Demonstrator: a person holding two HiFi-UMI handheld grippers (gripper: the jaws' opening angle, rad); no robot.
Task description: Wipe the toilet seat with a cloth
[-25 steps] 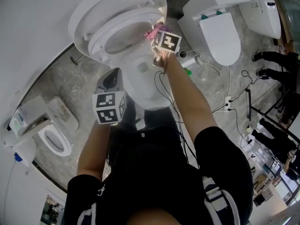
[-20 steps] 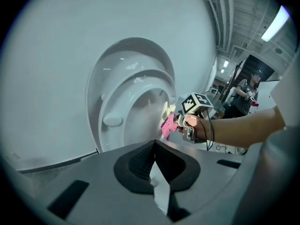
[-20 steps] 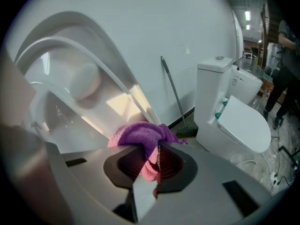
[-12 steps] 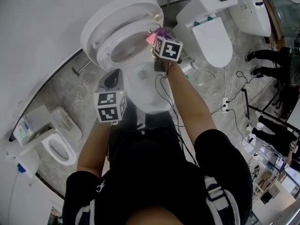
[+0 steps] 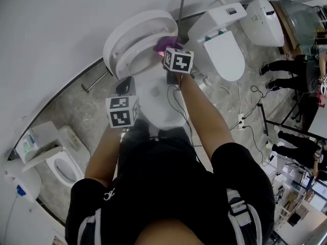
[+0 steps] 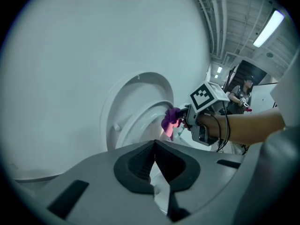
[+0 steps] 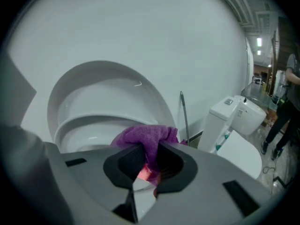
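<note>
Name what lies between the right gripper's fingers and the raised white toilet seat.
A purple terry cloth, clamped in the right gripper, before the white toilet seat; the right gripper view shows it.

A bunched purple cloth, pinched in the right gripper, hangs by the rim of the raised white toilet seat.

The raised lid and seat are leaning against the wall, leaving no room behind them. The bowl is lying open below. A metal pipe and a neighbouring toilet are crowding the right side.
</note>
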